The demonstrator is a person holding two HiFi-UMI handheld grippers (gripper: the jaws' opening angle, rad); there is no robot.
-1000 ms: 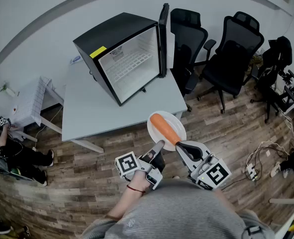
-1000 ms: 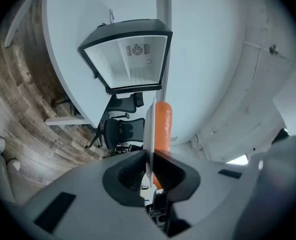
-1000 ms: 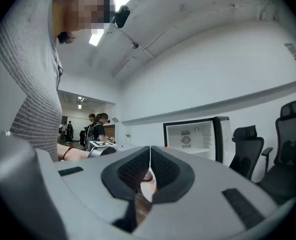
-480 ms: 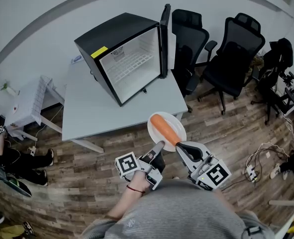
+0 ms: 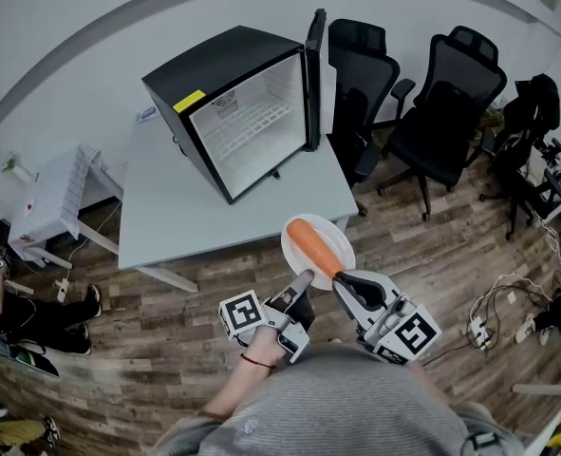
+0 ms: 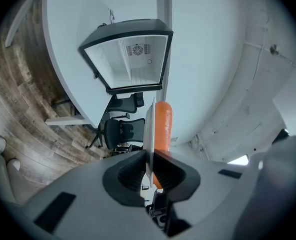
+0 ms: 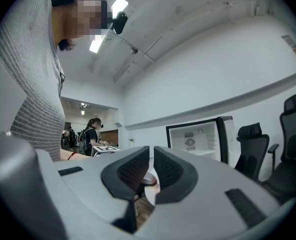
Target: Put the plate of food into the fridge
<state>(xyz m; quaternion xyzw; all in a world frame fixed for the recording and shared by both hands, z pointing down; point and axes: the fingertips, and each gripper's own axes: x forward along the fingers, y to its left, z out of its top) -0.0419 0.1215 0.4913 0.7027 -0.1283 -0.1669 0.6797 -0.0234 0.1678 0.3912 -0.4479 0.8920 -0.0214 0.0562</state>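
A white plate (image 5: pixel 329 231) carrying a long orange piece of food (image 5: pixel 313 243) hangs in the air just off the grey table's front right corner. My left gripper (image 5: pixel 300 284), turned on its side, is shut on the plate's near rim. In the left gripper view the plate (image 6: pixel 149 129) runs edge-on between the pads, with the orange food (image 6: pixel 163 126) beside it. My right gripper (image 5: pixel 343 280) reaches to the rim next to it; its jaws (image 7: pixel 152 171) stand shut with only a slit and nothing between them. The black mini fridge (image 5: pixel 242 112) stands on the table with its door swung open.
The grey table (image 5: pixel 195 207) carries the fridge at its back. Two black office chairs (image 5: pixel 356 84) (image 5: pixel 446 103) stand to the right of it. Cables and a power strip (image 5: pixel 494 302) lie on the wood floor at right. A person sits on the floor at far left (image 5: pixel 14 302).
The plate and both grippers have stayed where they were. Only the person at the far left edge has shifted.
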